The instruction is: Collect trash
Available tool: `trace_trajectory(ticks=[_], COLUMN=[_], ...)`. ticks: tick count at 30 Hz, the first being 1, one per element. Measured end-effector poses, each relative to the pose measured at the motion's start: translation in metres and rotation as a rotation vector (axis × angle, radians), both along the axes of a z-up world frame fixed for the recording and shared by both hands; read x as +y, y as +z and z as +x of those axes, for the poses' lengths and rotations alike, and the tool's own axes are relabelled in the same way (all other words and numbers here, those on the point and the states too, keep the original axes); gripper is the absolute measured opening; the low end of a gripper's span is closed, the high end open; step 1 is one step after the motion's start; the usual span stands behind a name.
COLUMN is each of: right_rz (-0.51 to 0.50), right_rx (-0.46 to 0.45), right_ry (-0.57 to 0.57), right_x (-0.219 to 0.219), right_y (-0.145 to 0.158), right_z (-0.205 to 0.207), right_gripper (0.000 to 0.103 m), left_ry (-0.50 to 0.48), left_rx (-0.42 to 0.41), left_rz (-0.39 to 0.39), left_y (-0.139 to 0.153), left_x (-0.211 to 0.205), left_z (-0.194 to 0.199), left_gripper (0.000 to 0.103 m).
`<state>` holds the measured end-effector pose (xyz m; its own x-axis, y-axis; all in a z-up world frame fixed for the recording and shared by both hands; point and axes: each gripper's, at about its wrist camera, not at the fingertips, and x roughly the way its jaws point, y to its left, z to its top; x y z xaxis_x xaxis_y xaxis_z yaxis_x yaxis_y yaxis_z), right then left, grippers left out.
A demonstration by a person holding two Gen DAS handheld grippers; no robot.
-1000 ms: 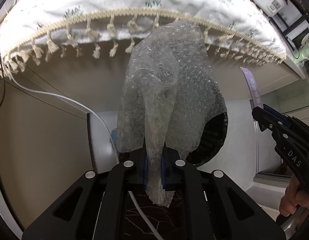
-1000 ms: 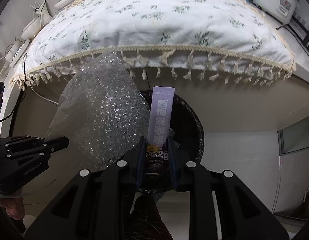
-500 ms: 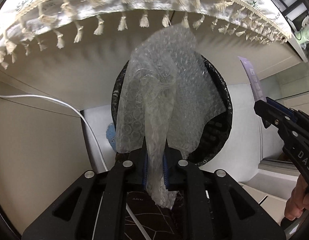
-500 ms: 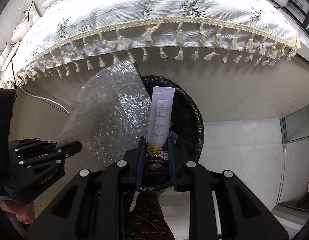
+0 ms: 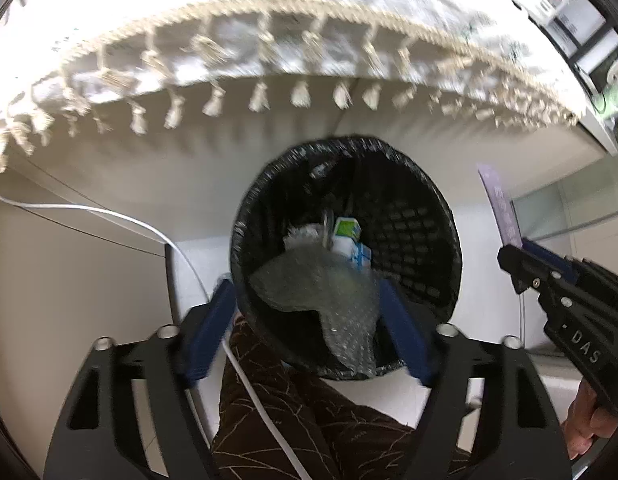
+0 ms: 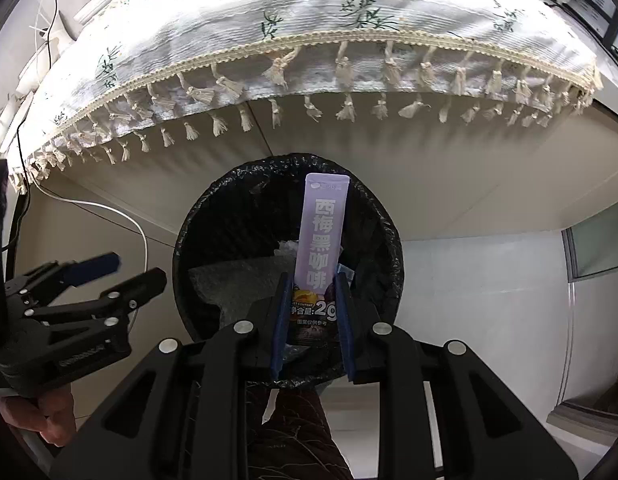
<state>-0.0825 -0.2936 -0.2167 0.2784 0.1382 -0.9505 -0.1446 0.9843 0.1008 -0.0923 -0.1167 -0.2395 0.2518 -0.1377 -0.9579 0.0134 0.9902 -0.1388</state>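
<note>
Left gripper (image 5: 305, 328) has its jaws spread wide w/ nothing between them, hovering right over the trash bin (image 5: 437, 216); blue pads (image 5: 207, 332) look matte and rubbery against the black plastic frame. The bubble wrap (image 5: 329, 292) is loose, a crumpled translucent sheet w/ small round bubbles, lying in the bin mouth w/ one flap draped over the near rim; pic is a bit motion-blurred there.

Bin is round, black, lattice-walled, lined w/ a shiny crinkled black bag; inside there's also a small carton (image 5: 351, 242), white w/ green and blue print, plus some crumpled white stuff I can't identify.

Right gripper (image 6: 311, 316) is clamped narrow on a coffee sachet (image 6: 321, 240); long flat rectangular stick pack, smooth pale purple w/ white characters, darker printed bottom end sitting between the pads; it stands upright above the bin opening.

Above the bin: tablecloth (image 6: 309, 32), white ribbed fabric w/ little green sprigs, braided cream trim and knotted tassels hanging off the edge. Thin white cable (image 5: 109, 216) curves down on the left; dark brown leaf-pattern fabric (image 5: 329, 432) at the bottom of frame.
</note>
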Motion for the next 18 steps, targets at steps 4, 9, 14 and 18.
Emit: trace_trajectory(ticks=[4,9,14,18], right_rz=[0.005,0.003,0.009,-0.006], right_rx=[0.002,-0.001,-0.037,-0.086], right_ry=[0.019,0.044,0.057,0.051], right_x=[0.008,0.018,0.023,0.024], right_y=[-0.002,-0.005,0.008,0.03], right_z=[0.005,0.011,0.016,0.019], right_gripper=[0.021,0.024,0.048,0.066], left_ry=[0.051,0.092,0.121,0.124], left_rx=[-0.041,-0.083,-0.103,-0.136], left_rz=[0.004,0.031,0.033,0.03], left_y=[0.011,0.021,0.034,0.052], left_x=[0.009,0.026,0.041,0.049], left_z=[0.0,0.001,0.0,0.001], left_gripper=[0.091,0.096,0.096,0.096])
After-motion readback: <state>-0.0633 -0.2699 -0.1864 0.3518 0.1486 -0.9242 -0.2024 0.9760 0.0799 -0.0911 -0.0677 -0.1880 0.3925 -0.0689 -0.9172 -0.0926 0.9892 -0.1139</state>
